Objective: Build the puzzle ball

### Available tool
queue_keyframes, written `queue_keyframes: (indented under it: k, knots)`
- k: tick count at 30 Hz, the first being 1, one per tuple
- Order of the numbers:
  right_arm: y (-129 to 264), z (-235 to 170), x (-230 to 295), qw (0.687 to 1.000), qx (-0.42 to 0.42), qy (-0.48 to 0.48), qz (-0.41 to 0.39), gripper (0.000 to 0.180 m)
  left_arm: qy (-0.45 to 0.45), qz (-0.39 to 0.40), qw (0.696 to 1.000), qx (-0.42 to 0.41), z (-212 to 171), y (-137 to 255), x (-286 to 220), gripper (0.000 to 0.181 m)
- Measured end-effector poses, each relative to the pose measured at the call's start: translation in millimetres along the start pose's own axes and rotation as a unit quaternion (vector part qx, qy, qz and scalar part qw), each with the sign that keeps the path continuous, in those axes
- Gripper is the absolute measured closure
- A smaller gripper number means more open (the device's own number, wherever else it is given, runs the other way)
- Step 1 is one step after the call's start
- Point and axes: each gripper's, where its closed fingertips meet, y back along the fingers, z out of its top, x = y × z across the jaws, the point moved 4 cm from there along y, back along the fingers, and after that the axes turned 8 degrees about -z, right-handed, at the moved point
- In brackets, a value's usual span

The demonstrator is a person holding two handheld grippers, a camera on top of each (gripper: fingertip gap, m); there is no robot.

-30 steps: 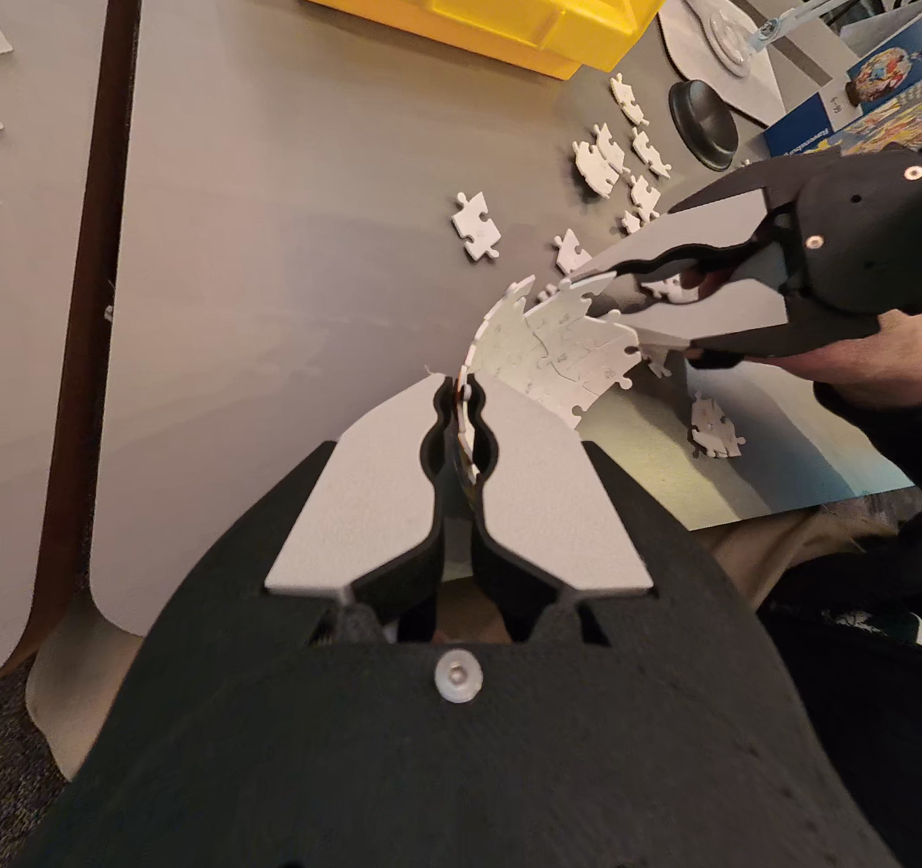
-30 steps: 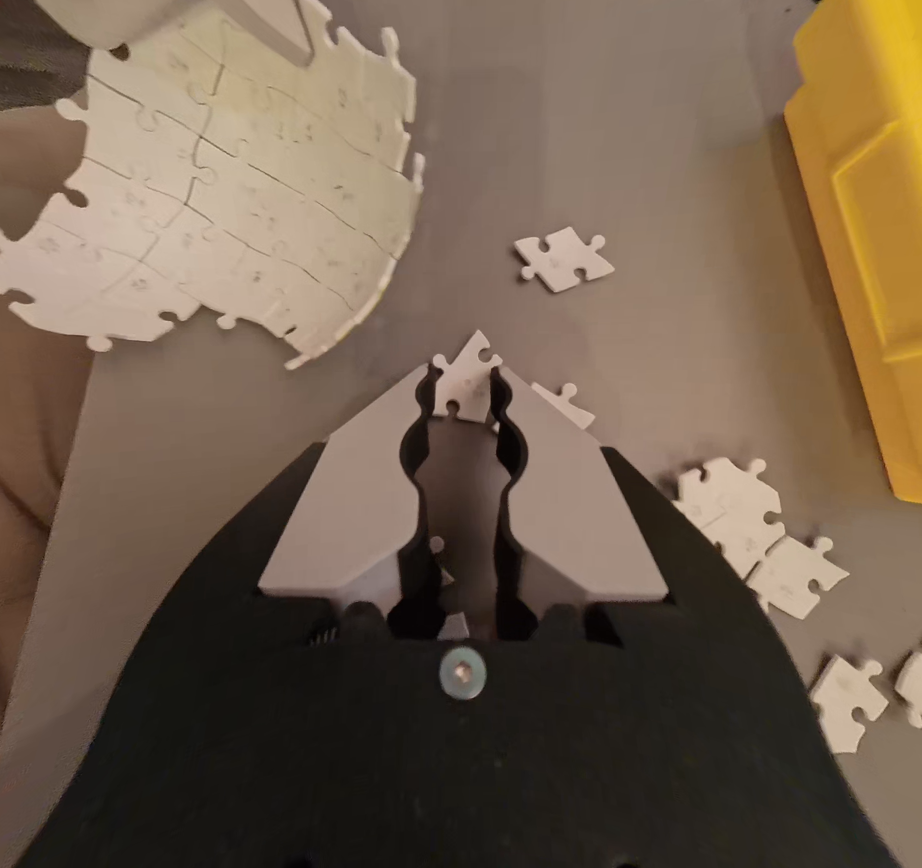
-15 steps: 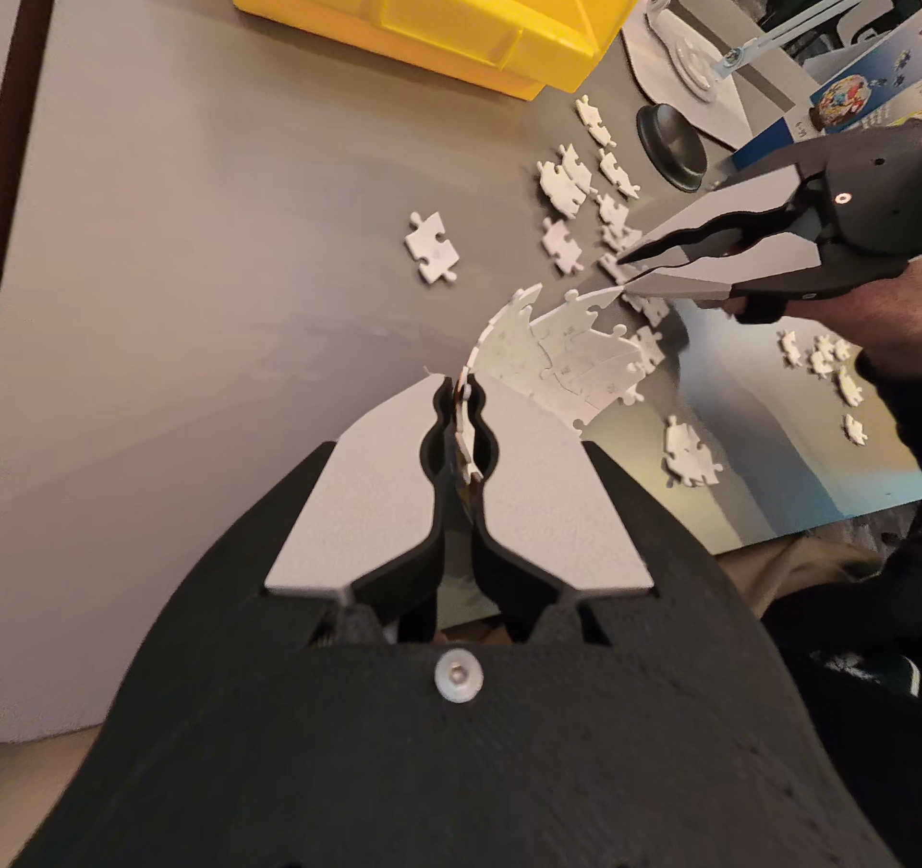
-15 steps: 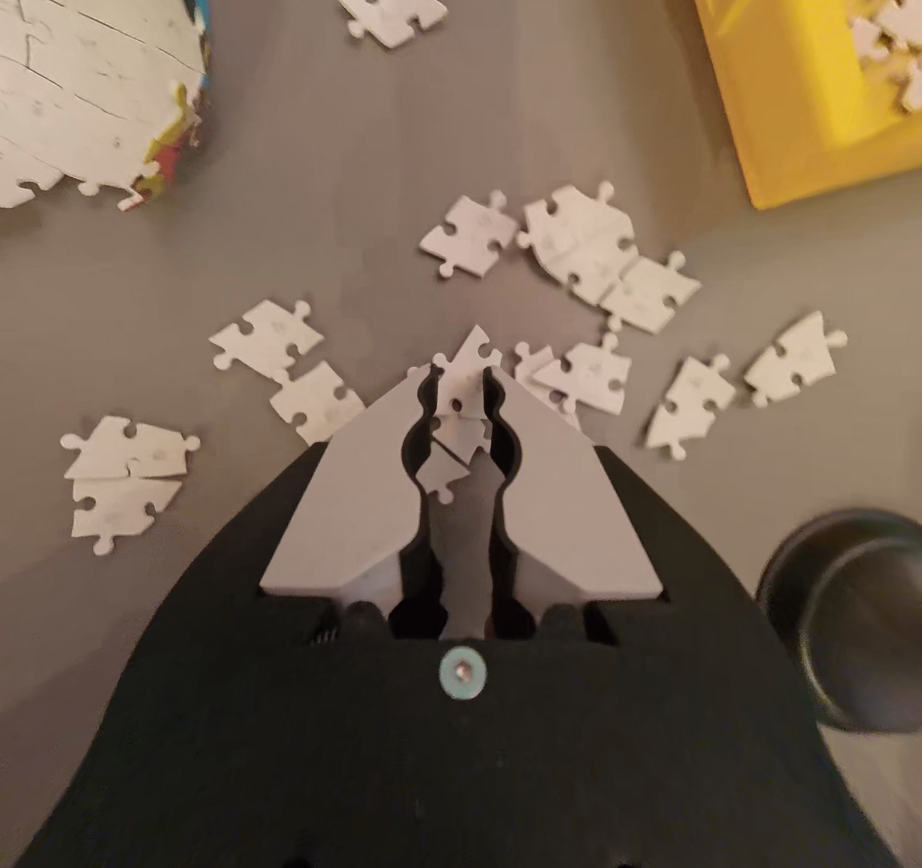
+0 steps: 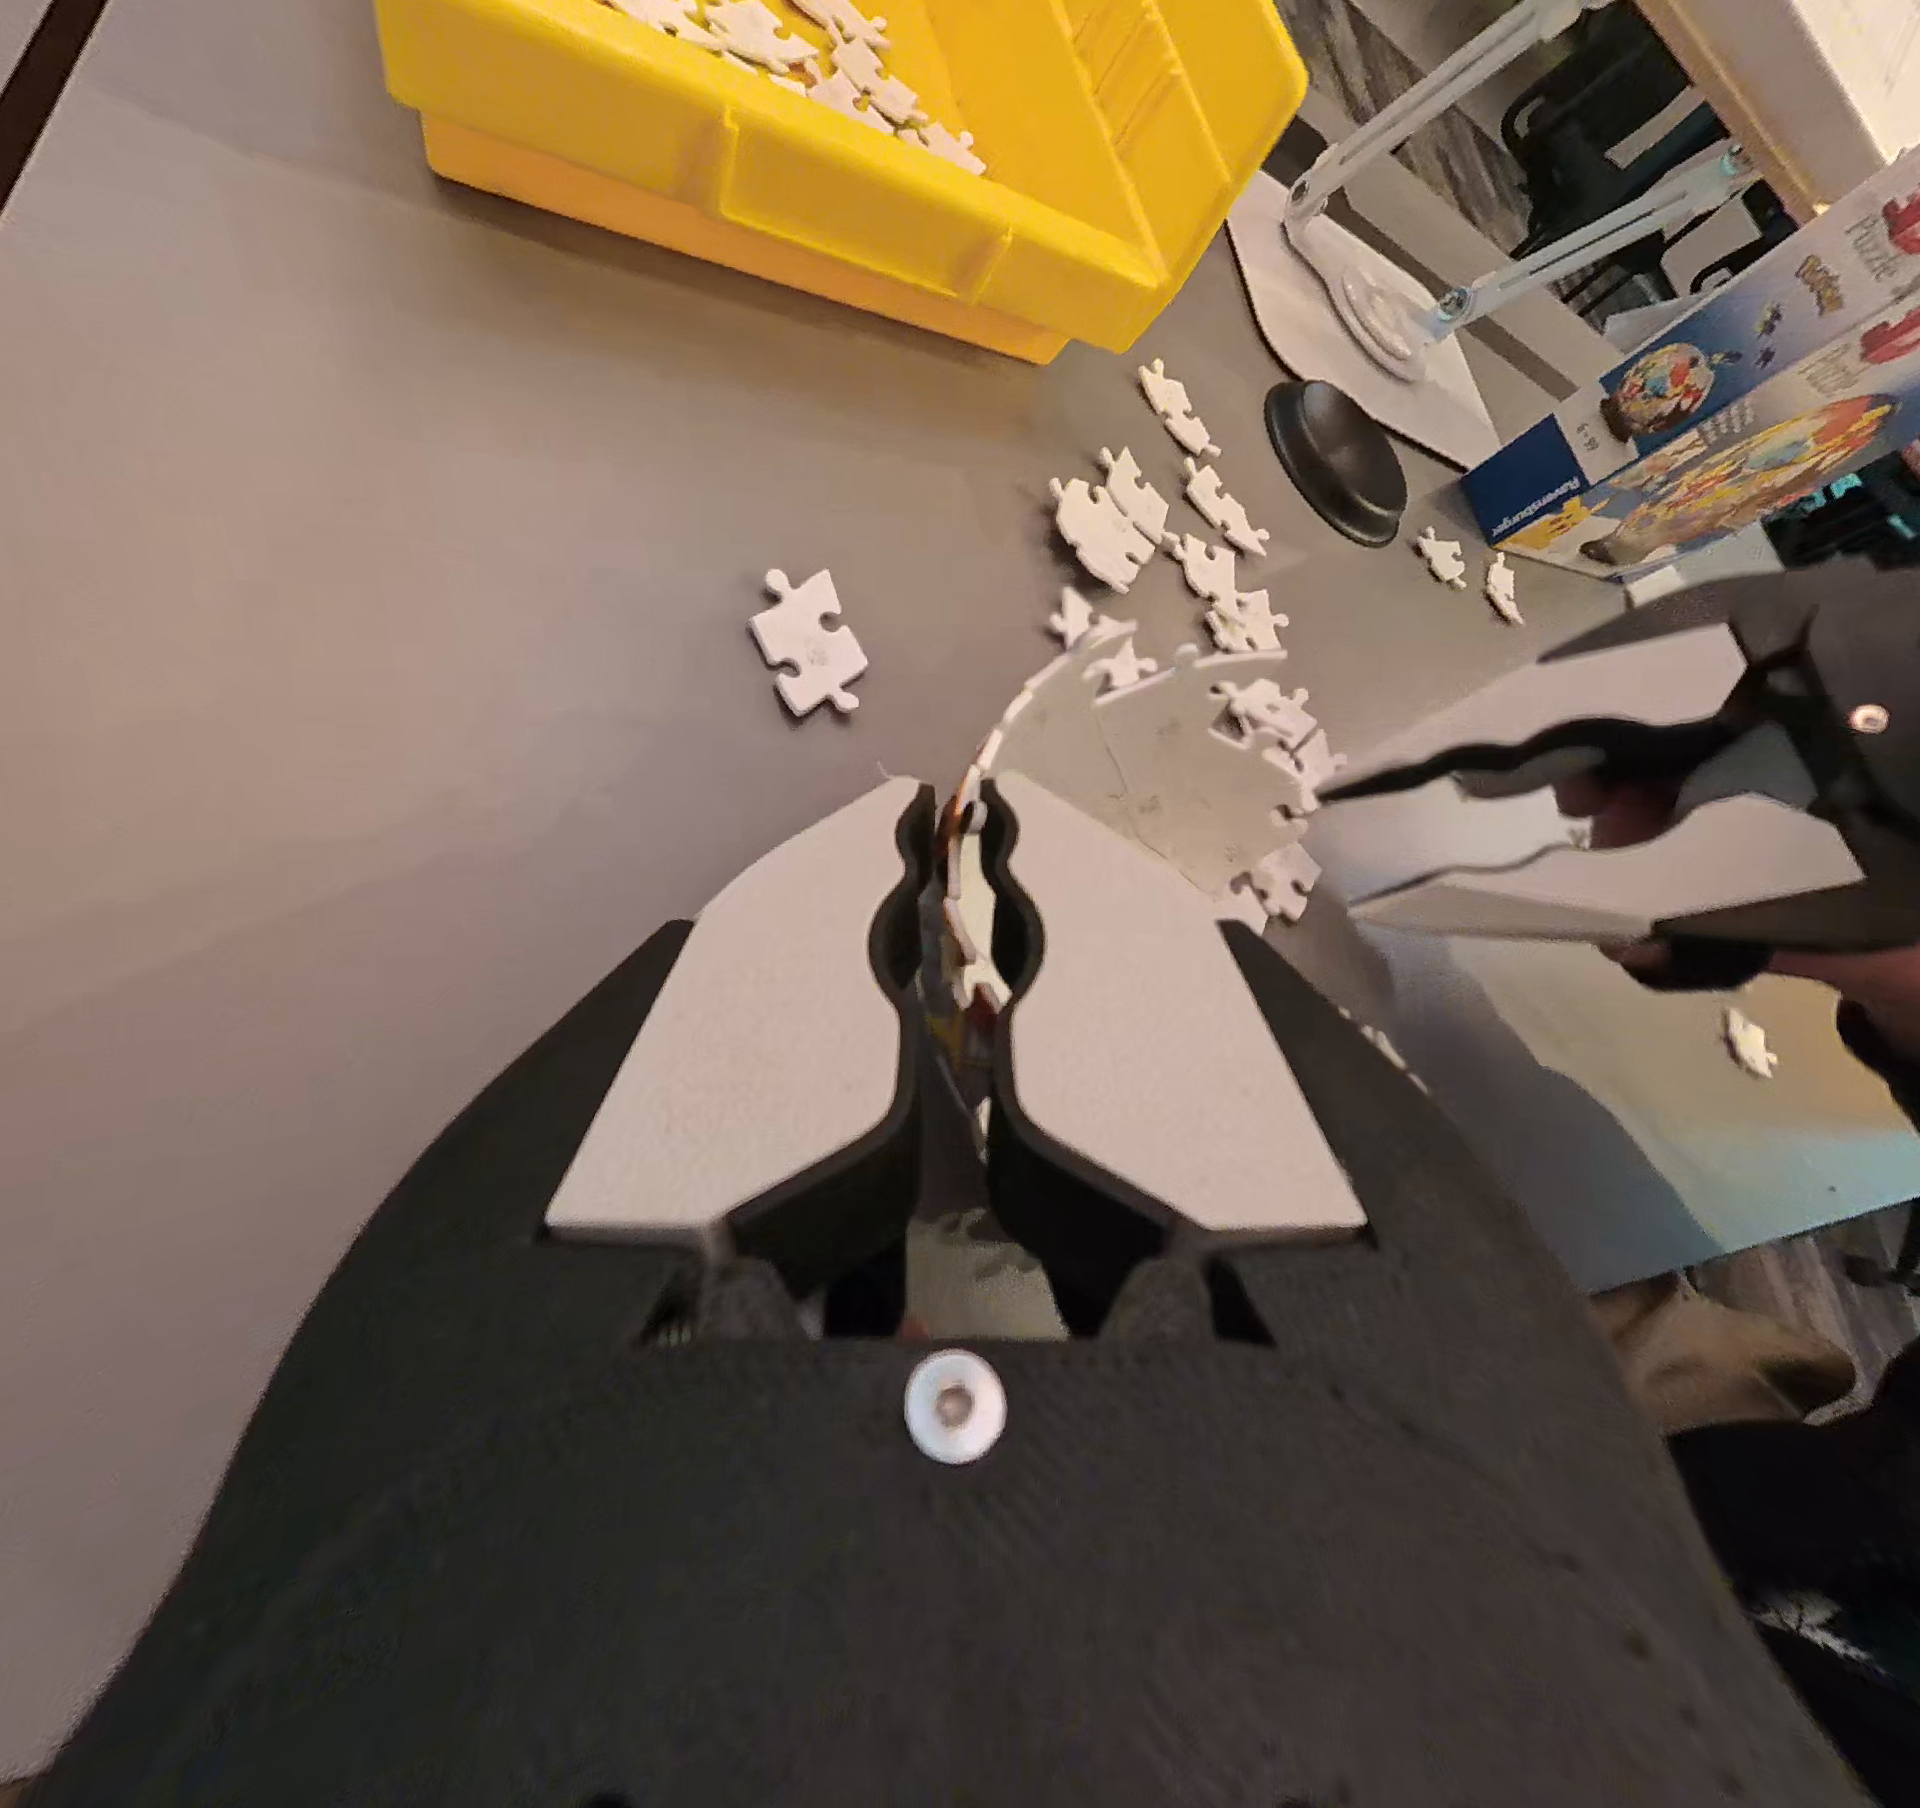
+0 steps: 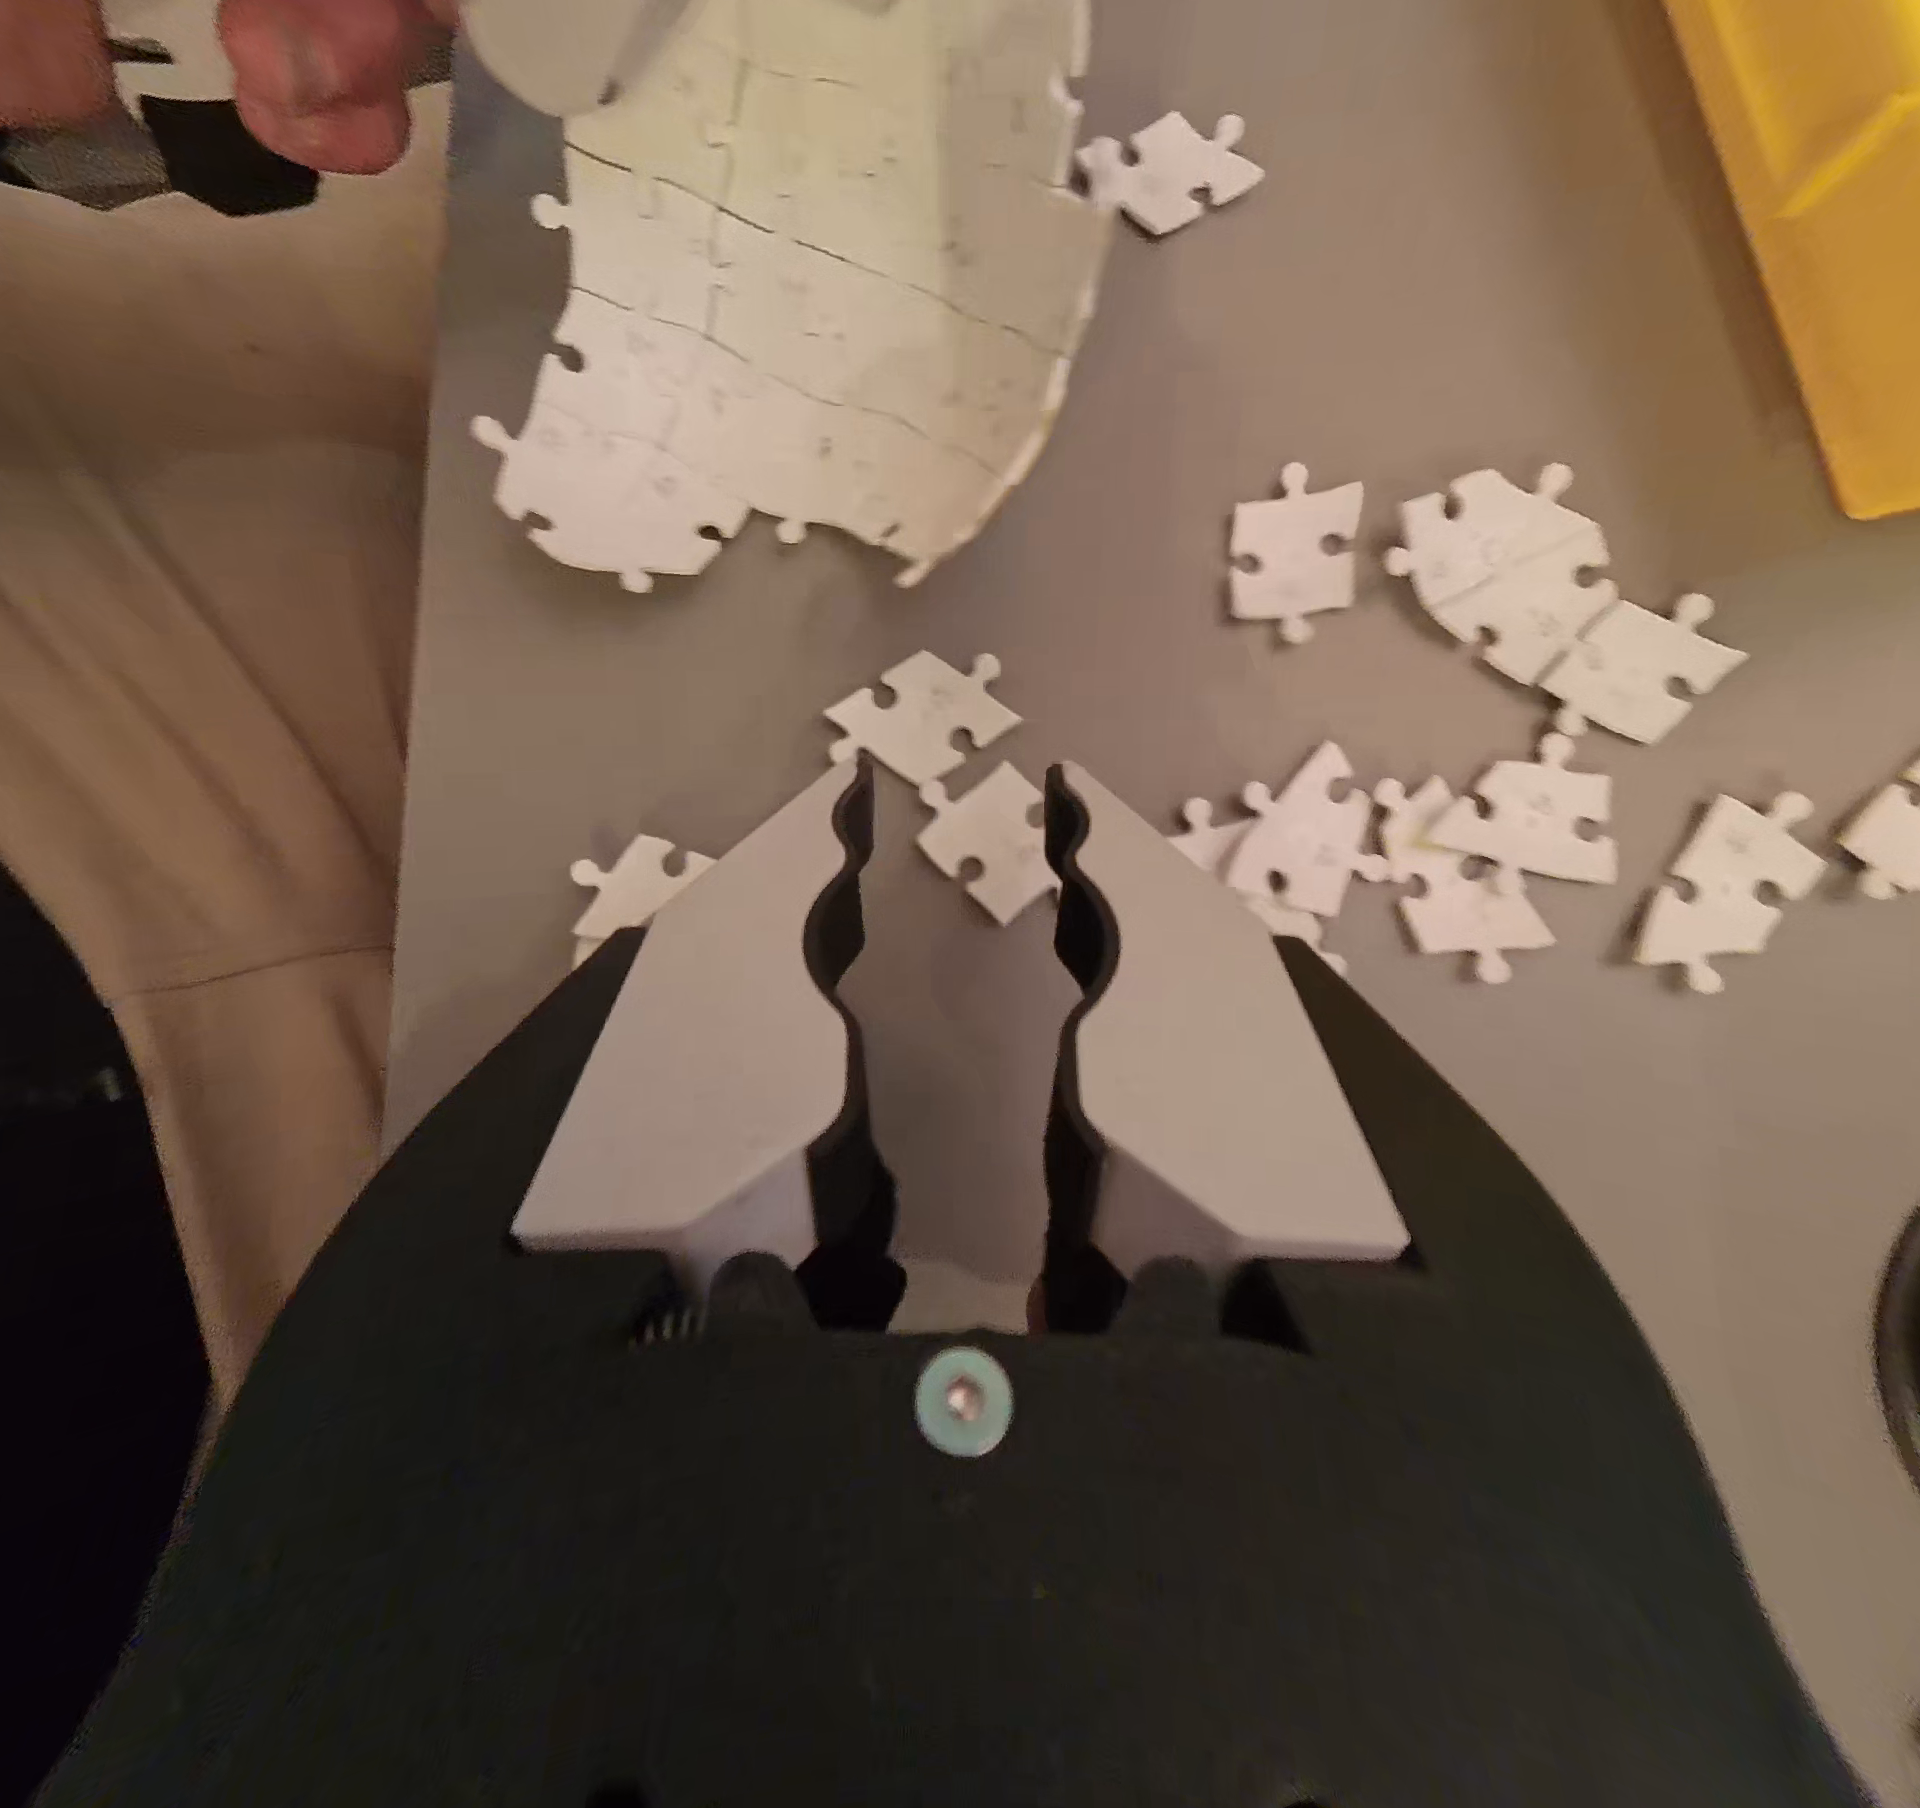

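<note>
My left gripper (image 5: 951, 808) is shut on the edge of the partly built puzzle ball (image 5: 1164, 761), a curved white shell held above the grey table (image 5: 416, 615). The shell also shows in the right wrist view (image 6: 810, 304), with the left gripper's fingers (image 6: 727, 2) on its top edge. My right gripper (image 6: 958, 782) is open and empty. It hovers over loose white pieces (image 6: 987, 849) just below the shell. In the left wrist view the right gripper (image 5: 1340, 844) points at the shell's right edge.
A yellow bin (image 5: 1039, 231) with several pieces stands at the back. Loose pieces (image 5: 1143, 522) and a single piece (image 5: 810, 641) lie on the table. A black round stand (image 5: 1335, 475) and the puzzle box (image 5: 1714, 449) are at the right. The table edge (image 6: 426, 719) lies left, over a person's lap. The tips of one gripper are about 15 centimetres away from the tips of the other. From my left tips it is roughly 8 centimetres to the single piece (image 5: 810, 641); from my right, 15 centimetres. Look for it in the right wrist view (image 6: 1167, 168) too.
My right gripper has opened wider, and the piece between its tips is gone. It has moved back from the loose pieces toward the shell. The left gripper still holds the shell.
</note>
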Motion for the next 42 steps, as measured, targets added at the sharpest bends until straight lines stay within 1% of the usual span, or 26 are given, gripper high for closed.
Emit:
queue_keyframes:
  k: [2,5,11,14,18,21,22,24,26,31,34,36,40,42]
  knots:
    - [-5.5,0.0,8.0,1.0,0.004,0.005,0.008,0.148,0.003,0.002,1.0,-0.002,0.7,0.3,1.5,0.172]
    - [-15.8,-11.3,9.9,0.999,0.035,0.032,-0.004,0.147,0.01,0.007,1.0,-0.011,1.3,5.2,5.7,0.172]
    - [-9.2,-20.0,-3.3,0.998,0.046,0.027,-0.018,0.149,0.039,-0.001,0.999,-0.029,1.0,18.5,9.1,0.168]
    - [-5.2,-14.4,-2.7,0.999,0.029,0.024,-0.014,0.148,0.035,-0.003,0.999,-0.023,1.8,20.4,5.5,0.165]
    - [-10.2,-8.8,7.7,0.999,0.027,0.026,-0.009,0.146,0.031,-0.005,0.999,-0.008,-0.9,22.9,1.5,0.161]
    - [-18.8,-5.3,18.2,1.0,0.03,-0.001,-0.002,0.145,0.039,-0.011,0.999,-0.001,-0.8,22.9,0.0,0.155]
    - [-22.5,-3.7,20.4,0.999,0.029,-0.013,-0.007,0.144,0.038,-0.012,0.999,-0.001,0.1,23.2,-0.4,0.154]
    - [-29.5,-0.1,18.5,0.998,0.028,-0.028,-0.041,0.148,0.034,-0.008,0.999,0.006,0.9,24.4,0.7,0.151]
    - [-32.8,3.4,16.9,0.998,0.031,-0.017,-0.06,0.148,0.031,-0.005,0.999,0.005,3.3,26.7,3.0,0.15]
    - [-34.5,4.4,12.5,0.999,0.022,0.005,-0.032,0.149,0.028,-0.015,0.999,0.011,8.8,30.4,4.5,0.148]
    - [-32.9,3.1,11.9,0.999,0.021,0.026,-0.02,0.149,0.006,-0.012,1.0,0.016,17.0,33.9,4.8,0.146]
    - [-32.7,3.1,11.3,1.0,0.018,0.021,-0.013,0.148,-0.032,-0.009,0.999,0.036,24.0,34.0,2.5,0.146]
    - [-34.5,4.1,6.0,1.0,0.022,0.016,-0.017,0.148,-0.136,0.001,0.983,0.122,35.9,26.4,-2.5,0.139]
    - [-36.2,5.9,3.8,0.999,0.023,0.014,-0.02,0.148,-0.161,-0.027,0.974,0.159,43.9,19.3,-9.4,0.137]
